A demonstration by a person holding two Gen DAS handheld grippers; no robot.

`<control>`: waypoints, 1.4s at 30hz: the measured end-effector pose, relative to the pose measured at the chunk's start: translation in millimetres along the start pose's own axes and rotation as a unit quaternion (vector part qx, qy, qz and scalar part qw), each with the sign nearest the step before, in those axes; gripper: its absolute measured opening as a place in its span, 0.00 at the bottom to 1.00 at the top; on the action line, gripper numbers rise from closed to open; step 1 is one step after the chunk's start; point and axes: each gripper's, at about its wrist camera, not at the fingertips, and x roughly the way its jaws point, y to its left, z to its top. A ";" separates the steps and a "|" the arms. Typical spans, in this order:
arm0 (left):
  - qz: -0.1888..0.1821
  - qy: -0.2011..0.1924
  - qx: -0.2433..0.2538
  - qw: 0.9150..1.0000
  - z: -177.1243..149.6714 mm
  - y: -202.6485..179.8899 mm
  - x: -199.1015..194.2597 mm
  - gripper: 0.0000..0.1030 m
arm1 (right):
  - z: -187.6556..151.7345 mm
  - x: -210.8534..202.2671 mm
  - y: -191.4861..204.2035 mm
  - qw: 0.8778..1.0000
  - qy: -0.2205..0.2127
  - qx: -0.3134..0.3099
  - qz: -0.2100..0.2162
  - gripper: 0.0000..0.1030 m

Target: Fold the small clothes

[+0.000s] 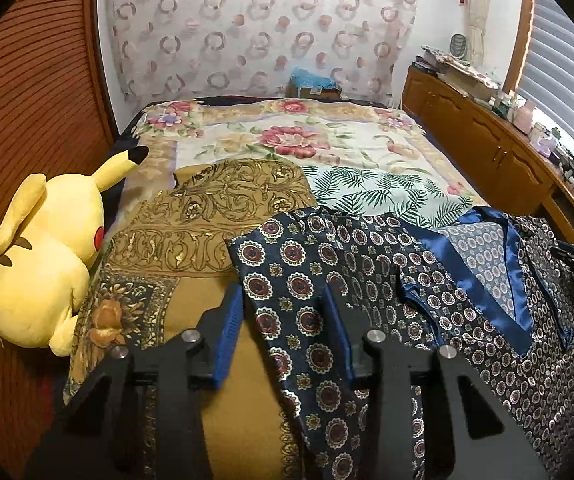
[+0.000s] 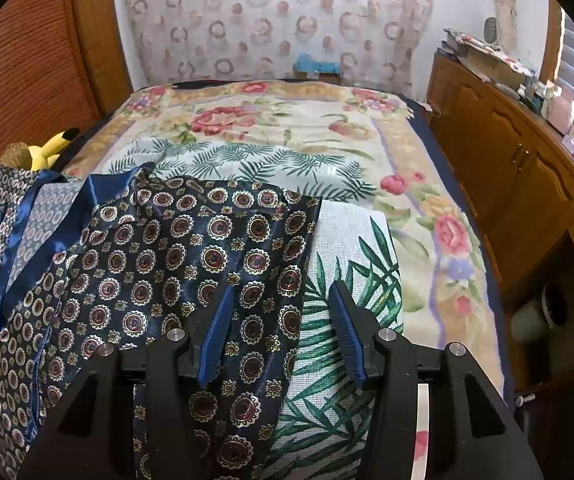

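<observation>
A navy satin top [image 1: 467,280] with a round medallion print and a blue V-neck trim lies spread on the bed. One of its sleeves runs down between the fingers of my left gripper [image 1: 283,296], whose jaws stand apart around the cloth and do not pinch it. In the right wrist view the top [image 2: 147,260] fills the left side. Its other sleeve's edge lies between the fingers of my right gripper [image 2: 283,286], which is open over that sleeve and the palm-leaf cloth [image 2: 339,264].
A yellow plush toy [image 1: 47,260] sits at the bed's left edge beside a mustard-gold patterned cloth [image 1: 207,208]. The floral bedspread [image 2: 287,120] stretches to the far wall. A wooden cabinet [image 2: 507,168] with clutter on top runs along the right.
</observation>
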 end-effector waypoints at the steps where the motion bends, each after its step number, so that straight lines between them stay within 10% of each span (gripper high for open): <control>1: 0.000 -0.001 0.000 1.000 -0.3 -0.3 -0.1 0.38 | 0.0 0.1 0.4 1.000 0.000 0.000 0.000 0.49; 12: -0.002 0.002 0.005 1.000 2.2 0.3 2.1 0.38 | 0.1 0.1 0.0 1.000 0.000 0.000 0.000 0.49; 32: -0.031 -0.019 0.048 0.998 -4.9 -27.4 -15.4 0.00 | 3.6 1.2 0.6 1.000 0.005 -0.008 0.005 0.49; 35: -0.041 -0.039 0.056 0.997 -11.8 -38.2 -31.7 0.00 | 8.5 -1.6 7.6 0.999 0.012 -0.022 0.044 0.01; 42: -0.060 -0.092 0.060 0.992 -31.2 -55.5 -81.4 0.00 | 1.1 -52.3 42.0 0.996 -0.058 -0.062 0.027 0.00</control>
